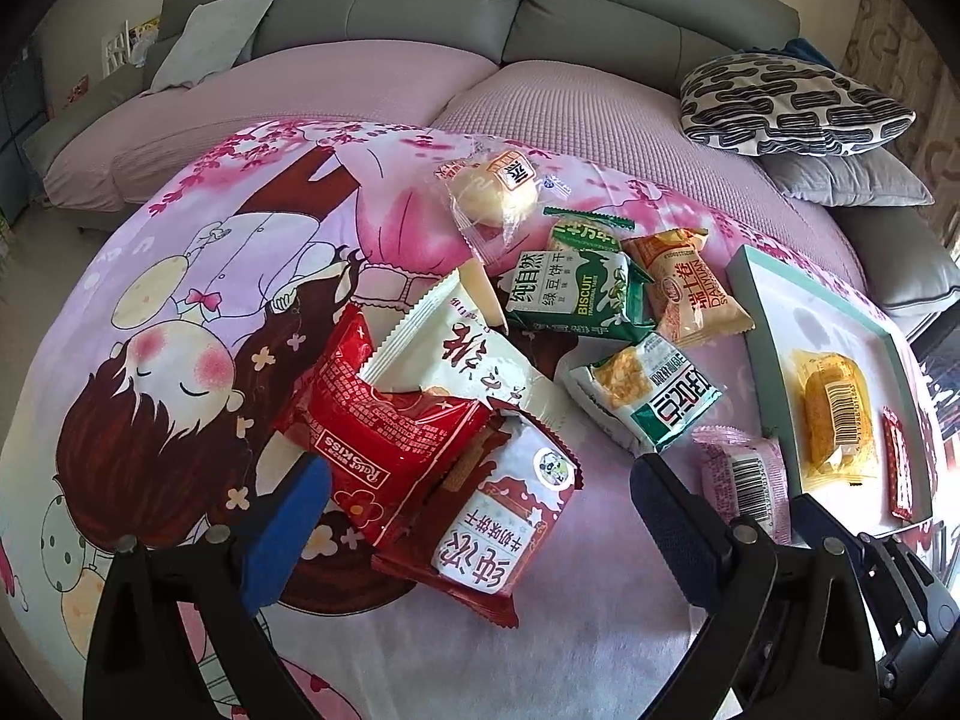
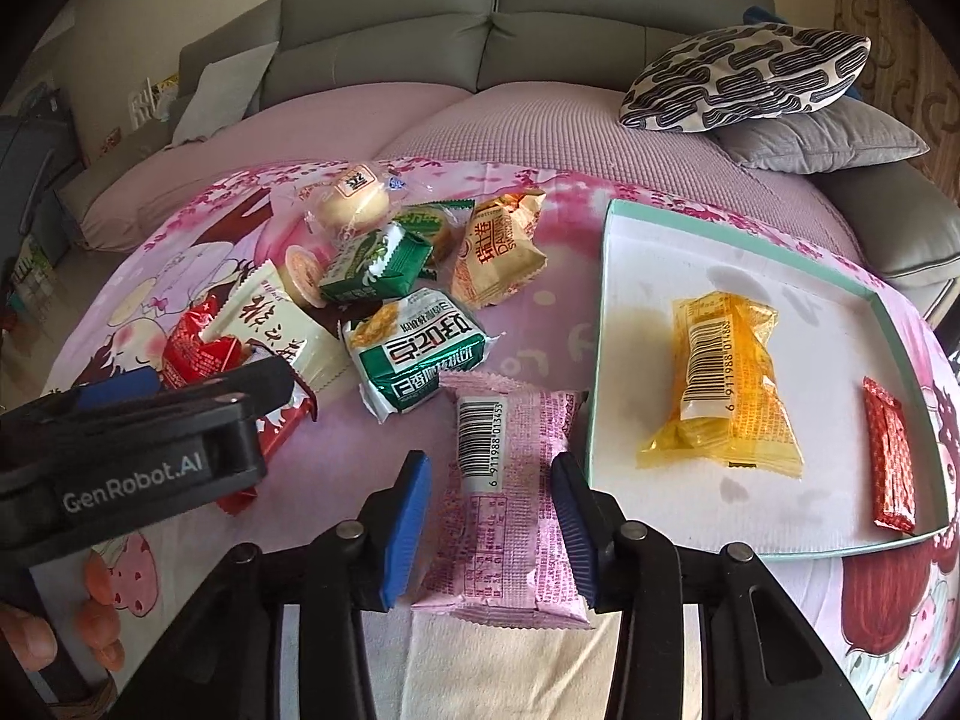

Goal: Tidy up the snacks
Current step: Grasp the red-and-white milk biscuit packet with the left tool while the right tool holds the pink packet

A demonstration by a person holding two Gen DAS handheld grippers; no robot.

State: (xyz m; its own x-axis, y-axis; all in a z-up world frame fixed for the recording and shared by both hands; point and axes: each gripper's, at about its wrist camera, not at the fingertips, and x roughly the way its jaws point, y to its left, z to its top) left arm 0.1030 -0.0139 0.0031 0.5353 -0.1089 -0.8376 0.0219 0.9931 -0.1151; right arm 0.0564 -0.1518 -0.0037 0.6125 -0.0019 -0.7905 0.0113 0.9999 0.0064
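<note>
the right gripper (image 2: 492,516) points steeply down, its blue fingers (image 2: 408,516) closed in from both sides. the left gripper (image 1: 474,516) hangs tilted down, fingers (image 1: 288,534) spread wide apart.

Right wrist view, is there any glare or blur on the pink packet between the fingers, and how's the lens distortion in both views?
Right wrist view: the pink packet is sharp, its barcode readable, no glare; the tray is brightly lit and slightly washed out. Left wrist view: the red packet shows small shiny highlights. Both views: strong fisheye bending, dark rounded corners, the sofa curving.
</note>
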